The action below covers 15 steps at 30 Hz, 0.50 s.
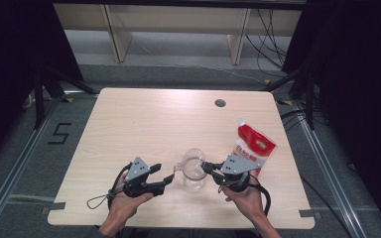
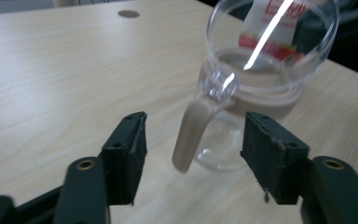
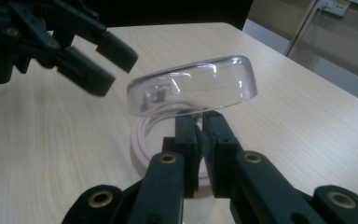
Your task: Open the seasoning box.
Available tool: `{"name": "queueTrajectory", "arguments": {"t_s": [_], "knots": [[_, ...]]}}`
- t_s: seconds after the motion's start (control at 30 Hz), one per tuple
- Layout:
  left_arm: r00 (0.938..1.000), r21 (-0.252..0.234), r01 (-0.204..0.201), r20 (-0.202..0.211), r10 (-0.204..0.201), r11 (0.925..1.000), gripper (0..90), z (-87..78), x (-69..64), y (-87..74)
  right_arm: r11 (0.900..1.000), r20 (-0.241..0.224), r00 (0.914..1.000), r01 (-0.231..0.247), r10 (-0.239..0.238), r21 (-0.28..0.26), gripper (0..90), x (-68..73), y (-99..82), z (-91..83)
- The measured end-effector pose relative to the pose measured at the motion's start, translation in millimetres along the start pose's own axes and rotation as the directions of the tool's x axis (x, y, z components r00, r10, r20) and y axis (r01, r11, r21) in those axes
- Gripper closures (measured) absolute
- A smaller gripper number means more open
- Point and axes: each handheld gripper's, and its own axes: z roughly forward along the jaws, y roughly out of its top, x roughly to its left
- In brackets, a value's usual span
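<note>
A: From the high view, where is everything?

B: The clear jug stands near the front edge of the wooden table, between the two hands. The left gripper sits just beside its handle; the right gripper is at its rim. A red-and-white bag stands behind the right hand.

A: And the left gripper view?

B: The jaws stand apart, with the beige handle between them but untouched. I'd keep them wide and draw straight back, so the pads don't clip the handle.

A: The right gripper view?

B: The jaws are clamped on the jug's clear rim. A firm, level hold should keep the jug from tipping.

A: The room?

B: Pale wood grain with a round cable hole, grey floor, dark curtains, and pale furniture at the back.
</note>
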Motion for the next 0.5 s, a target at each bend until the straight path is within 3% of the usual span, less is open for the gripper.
{"name": "queueTrajectory", "arguments": {"t_s": [0.07,0.17,0.2,0.3,0.33,0.43,0.5], "knots": [[0.9998,0.021,0.001,-0.018,-0.001,0.9998,35.0,-2.5,-0.8,-5.6,1.0000,0.000,1.0000,-0.010,0.010,-0.001,85.0,1.1,1.4,0.8],[0.9998,0.052,0.018,-0.008,-0.017,0.9985,30.7,-4.3,-4.3,-15.9,1.0000,-0.006,1.0000,-0.004,0.004,-0.006,85.0,3.0,3.9,3.1],[0.9999,0.063,0.003,-0.013,-0.002,0.9980,29.7,-5.1,-5.2,-18.6,0.9999,0.000,1.0000,-0.005,0.005,-0.009,84.9,3.7,4.7,3.8],[0.9997,0.083,0.010,-0.025,-0.008,0.9965,27.7,-5.4,-8.5,-27.1,0.9998,-0.005,0.9999,0.014,-0.014,-0.018,84.9,5.3,8.5,5.2],[0.9994,0.096,0.009,-0.034,-0.005,0.9953,27.2,-6.4,-9.0,-28.9,0.9998,-0.002,1.0000,-0.006,0.006,-0.017,84.9,6.9,9.1,5.2],[0.9986,0.098,0.018,-0.052,-0.013,0.9950,25.8,-7.0,-9.7,-33.6,0.9997,-0.015,0.9998,0.016,-0.016,-0.016,84.8,8.4,13.2,6.5],[0.9979,0.105,0.031,-0.061,-0.024,0.9940,25.0,-7.3,-10.5,-36.4,0.9993,0.000,0.9997,0.023,-0.023,-0.028,84.8,9.8,15.5,7.9]]}}
